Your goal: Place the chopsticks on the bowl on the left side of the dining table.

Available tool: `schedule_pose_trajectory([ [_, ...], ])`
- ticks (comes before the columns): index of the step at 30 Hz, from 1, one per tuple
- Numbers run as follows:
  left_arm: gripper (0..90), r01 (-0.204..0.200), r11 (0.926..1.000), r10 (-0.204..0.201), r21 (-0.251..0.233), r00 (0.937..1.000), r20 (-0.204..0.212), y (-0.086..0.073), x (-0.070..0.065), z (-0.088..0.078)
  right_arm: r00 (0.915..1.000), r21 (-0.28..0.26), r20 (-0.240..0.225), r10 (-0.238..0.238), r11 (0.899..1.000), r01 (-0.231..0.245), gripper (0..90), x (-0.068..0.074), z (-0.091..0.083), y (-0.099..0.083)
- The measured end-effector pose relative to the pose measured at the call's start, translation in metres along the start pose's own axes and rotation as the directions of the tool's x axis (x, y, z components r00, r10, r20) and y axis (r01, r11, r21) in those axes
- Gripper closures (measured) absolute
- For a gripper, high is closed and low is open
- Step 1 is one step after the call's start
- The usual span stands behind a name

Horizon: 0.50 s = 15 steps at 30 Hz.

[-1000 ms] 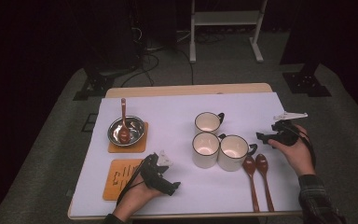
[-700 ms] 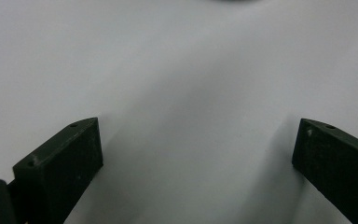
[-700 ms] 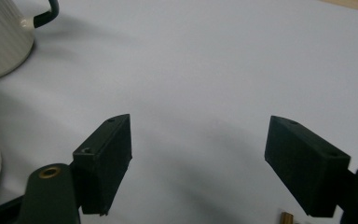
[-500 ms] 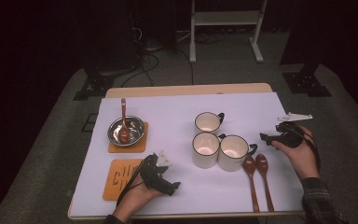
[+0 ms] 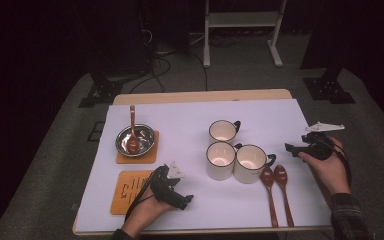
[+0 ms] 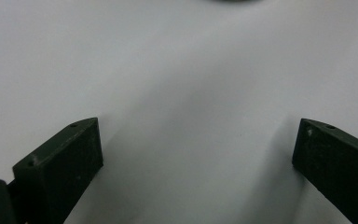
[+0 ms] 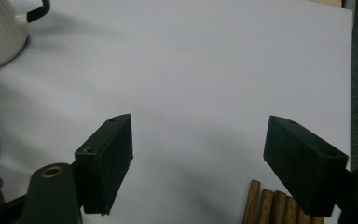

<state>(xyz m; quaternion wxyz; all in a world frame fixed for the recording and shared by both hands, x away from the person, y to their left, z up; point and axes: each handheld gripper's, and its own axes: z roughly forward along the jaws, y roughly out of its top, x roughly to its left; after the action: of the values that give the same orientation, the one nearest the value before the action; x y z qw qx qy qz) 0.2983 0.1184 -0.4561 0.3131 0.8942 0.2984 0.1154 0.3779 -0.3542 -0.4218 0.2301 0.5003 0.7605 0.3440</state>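
Two wooden spoons lie side by side at the lower right of the high view, their red-brown bowls just below the nearest of three cream mugs, handles running toward the desk edge. The right tool hangs just right of them, near the right rim of the white sheet, and its jaws stand wide apart with nothing between them. Its own view adds what the high view cannot: the ends of the spoon handles poke up at the bottom right, and a ribbed mug with a dark handle sits in the upper left corner.

The left tool rests low at the bottom centre-left of the high view, beside an orange coaster. Its own view shows the jaws spread wide over bare white sheet. Further up the left side, the high view shows a steel bowl on a second coaster, a third spoon standing in it.
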Motion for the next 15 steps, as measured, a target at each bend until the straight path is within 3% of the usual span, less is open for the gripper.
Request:
schedule_pose_trajectory([
  [9, 0.6, -0.002, 0.9999, 0.002, 0.013, 1.0, 0.004, 0.002, 0.0, 0.0, 0.9998, 0.011, -0.017, -0.005, 1.0, 0.005, 22.6, -0.002, 0.001, -0.008],
  [15, 0.6, -0.006, 0.9999, 0.006, 0.012, 0.9999, 0.008, 0.001, 0.001, 0.0, 0.9991, 0.028, -0.017, -0.039, 0.999, 0.039, 22.8, 0.0, 0.004, -0.014],
])
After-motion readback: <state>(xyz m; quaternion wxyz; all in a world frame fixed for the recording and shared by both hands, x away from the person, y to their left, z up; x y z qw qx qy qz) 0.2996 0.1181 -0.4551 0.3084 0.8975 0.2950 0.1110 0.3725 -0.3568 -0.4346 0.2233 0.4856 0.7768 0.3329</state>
